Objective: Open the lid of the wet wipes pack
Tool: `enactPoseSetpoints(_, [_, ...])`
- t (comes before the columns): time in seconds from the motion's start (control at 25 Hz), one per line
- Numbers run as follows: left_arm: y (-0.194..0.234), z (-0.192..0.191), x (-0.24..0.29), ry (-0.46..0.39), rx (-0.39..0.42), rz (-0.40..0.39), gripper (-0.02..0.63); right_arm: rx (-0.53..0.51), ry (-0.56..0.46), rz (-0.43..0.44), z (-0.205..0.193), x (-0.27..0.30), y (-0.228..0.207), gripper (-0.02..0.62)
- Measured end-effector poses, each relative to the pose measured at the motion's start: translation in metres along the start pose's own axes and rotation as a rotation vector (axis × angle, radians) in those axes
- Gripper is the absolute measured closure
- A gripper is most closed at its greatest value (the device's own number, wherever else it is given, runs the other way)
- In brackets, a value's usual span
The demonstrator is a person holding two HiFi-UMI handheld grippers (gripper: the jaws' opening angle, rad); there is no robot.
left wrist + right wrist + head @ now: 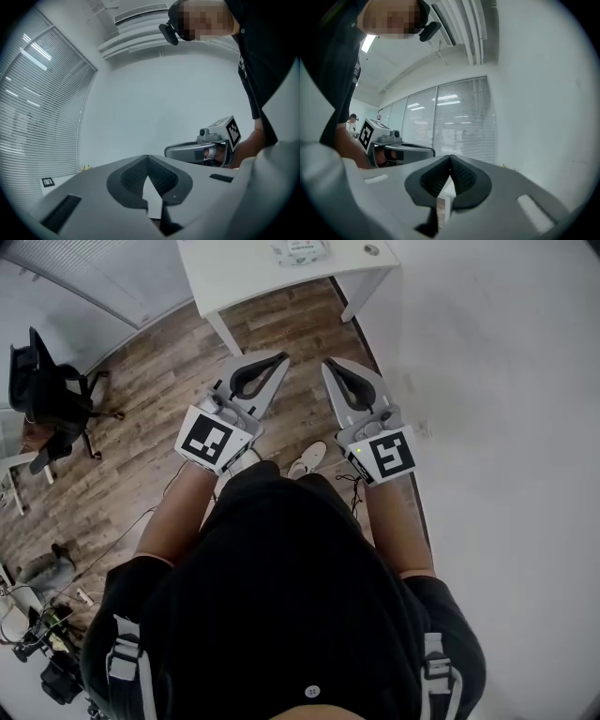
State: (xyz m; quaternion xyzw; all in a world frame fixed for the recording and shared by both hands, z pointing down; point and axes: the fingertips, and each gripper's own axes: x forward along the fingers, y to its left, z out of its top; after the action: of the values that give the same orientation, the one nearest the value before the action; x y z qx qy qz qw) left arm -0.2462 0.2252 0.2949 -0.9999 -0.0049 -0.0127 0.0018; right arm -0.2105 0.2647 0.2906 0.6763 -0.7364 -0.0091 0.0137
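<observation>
- My left claw (281, 358) is pressed together, tips meeting, with nothing between them. My right claw (331, 366) is shut the same way and is also empty.
- Both claws point level, side by side, near each other but not touching. In the head view the wooden floor (169, 399) lies under them, not a work surface.
- The wet wipes pack (302, 249) lies on the white table (234, 277) at 12 o'clock from both claws and well apart from them. The top edge of the head view cuts it off, so I cannot make out its lid or which side it hinges on.
- I judge that the step in hand is the approach: get close enough to look down on the pack, then find the lid's free edge before committing.
- I should spread both claws before they reach the pack, not on top of it.
- The pack looks soft and light and will likely slide or lift, so I plan to steady its body with one claw and pinch the lid tab with the other.
- A small round object (372, 249) sits at 3 o'clock from the pack, and I should keep my right claw clear of it.
</observation>
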Motion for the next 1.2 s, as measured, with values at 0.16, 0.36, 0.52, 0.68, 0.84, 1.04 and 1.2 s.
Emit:
enactPoseSetpoints(0.16, [-0.005,0.001,0.005,0.003,-0.005,-0.002,0.601,-0.004,0.003,0.0,0.001,-0.003,-0.003,0.584])
enactPoseSetpoints(0.36, [-0.008,-0.001,0.014,0.014,0.004,0.01,0.601,-0.006,-0.001,0.001,-0.001,-0.009,-0.014,0.546])
enactPoseSetpoints(0.52, [-0.008,0.001,0.018,0.009,0.004,0.028,0.602,-0.011,0.002,-0.012,-0.001,-0.01,-0.023,0.399])
enactPoseSetpoints(0.68, [-0.004,0.0,0.025,0.007,0.004,0.06,0.601,-0.022,-0.008,-0.034,-0.004,-0.011,-0.036,0.264])
enactPoseSetpoints(0.84, [-0.008,0.002,0.034,0.009,0.005,0.076,0.601,-0.009,-0.01,-0.025,-0.004,-0.017,-0.048,0.249])
enactPoseSetpoints(1.04, [-0.016,-0.003,0.055,0.019,0.015,0.096,0.602,0.005,-0.015,-0.003,-0.009,-0.025,-0.07,0.245])
enactPoseSetpoints(1.2, [-0.024,-0.003,0.072,0.02,0.014,0.117,0.602,0.015,-0.019,0.018,-0.012,-0.035,-0.087,0.247])
